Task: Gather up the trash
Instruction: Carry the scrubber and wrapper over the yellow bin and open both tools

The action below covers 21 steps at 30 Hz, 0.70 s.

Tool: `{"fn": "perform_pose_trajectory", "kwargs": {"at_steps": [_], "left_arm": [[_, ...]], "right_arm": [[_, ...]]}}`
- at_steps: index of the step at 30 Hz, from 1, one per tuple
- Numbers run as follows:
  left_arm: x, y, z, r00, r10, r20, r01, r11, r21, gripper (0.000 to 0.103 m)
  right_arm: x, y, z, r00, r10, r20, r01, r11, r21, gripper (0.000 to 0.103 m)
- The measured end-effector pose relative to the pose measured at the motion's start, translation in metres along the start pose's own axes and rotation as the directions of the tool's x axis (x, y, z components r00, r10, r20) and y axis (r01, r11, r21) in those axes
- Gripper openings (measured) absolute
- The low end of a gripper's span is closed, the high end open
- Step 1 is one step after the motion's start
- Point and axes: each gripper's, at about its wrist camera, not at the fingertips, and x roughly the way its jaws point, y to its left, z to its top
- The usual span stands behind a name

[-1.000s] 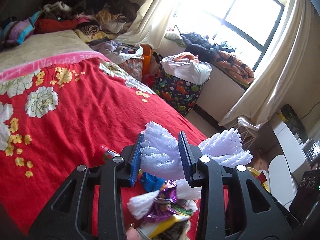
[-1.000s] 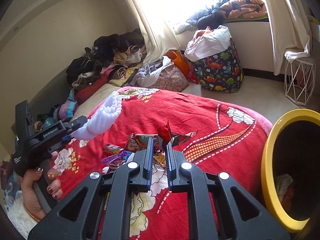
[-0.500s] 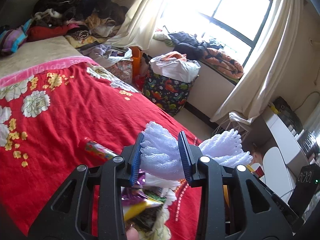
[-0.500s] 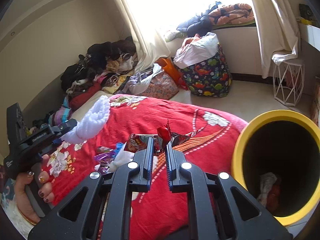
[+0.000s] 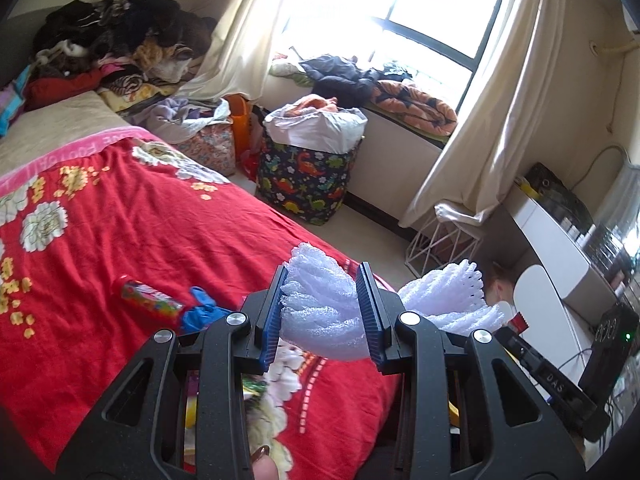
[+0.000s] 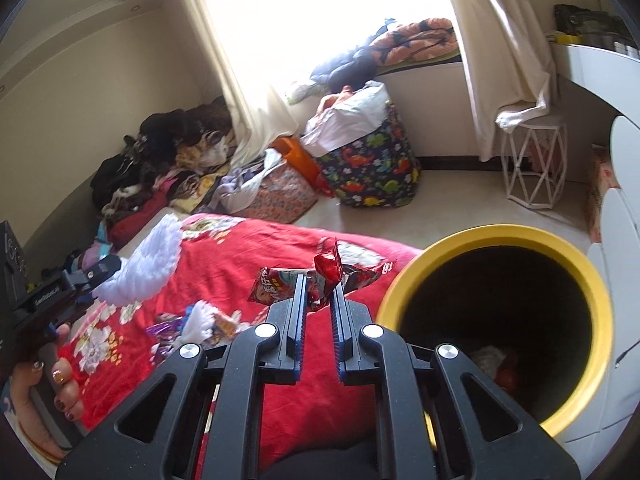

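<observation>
Two grippers each carry trash above the red bed. Clamped between the left gripper's jaws is a white foam net. A red snack wrapper, pinched by the right gripper, hangs just beside the yellow bin's rim.

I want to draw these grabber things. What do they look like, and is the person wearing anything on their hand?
Each gripper, left and right, is matte black plastic with triangular cut-outs, silver round bolts and two ridged blue pads. The left one's side carries small white lettering. The hand wears dark and glittery gold nail polish; no sleeve shows.
</observation>
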Motion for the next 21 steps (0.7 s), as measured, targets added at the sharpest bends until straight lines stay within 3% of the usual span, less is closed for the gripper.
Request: {"fn": "perform_pose_trajectory", "kwargs": {"at_steps": [21], "left_arm": [[0.035, -0.085, -0.031, 0.995, -0.057, -0.086, 0.072, 0.981, 0.178, 0.028]], "right_arm": [[-0.021, -0.095, 0.000, 0.981, -0.193, 0.024, 0.186, 0.968, 0.167, 0.011]]}}
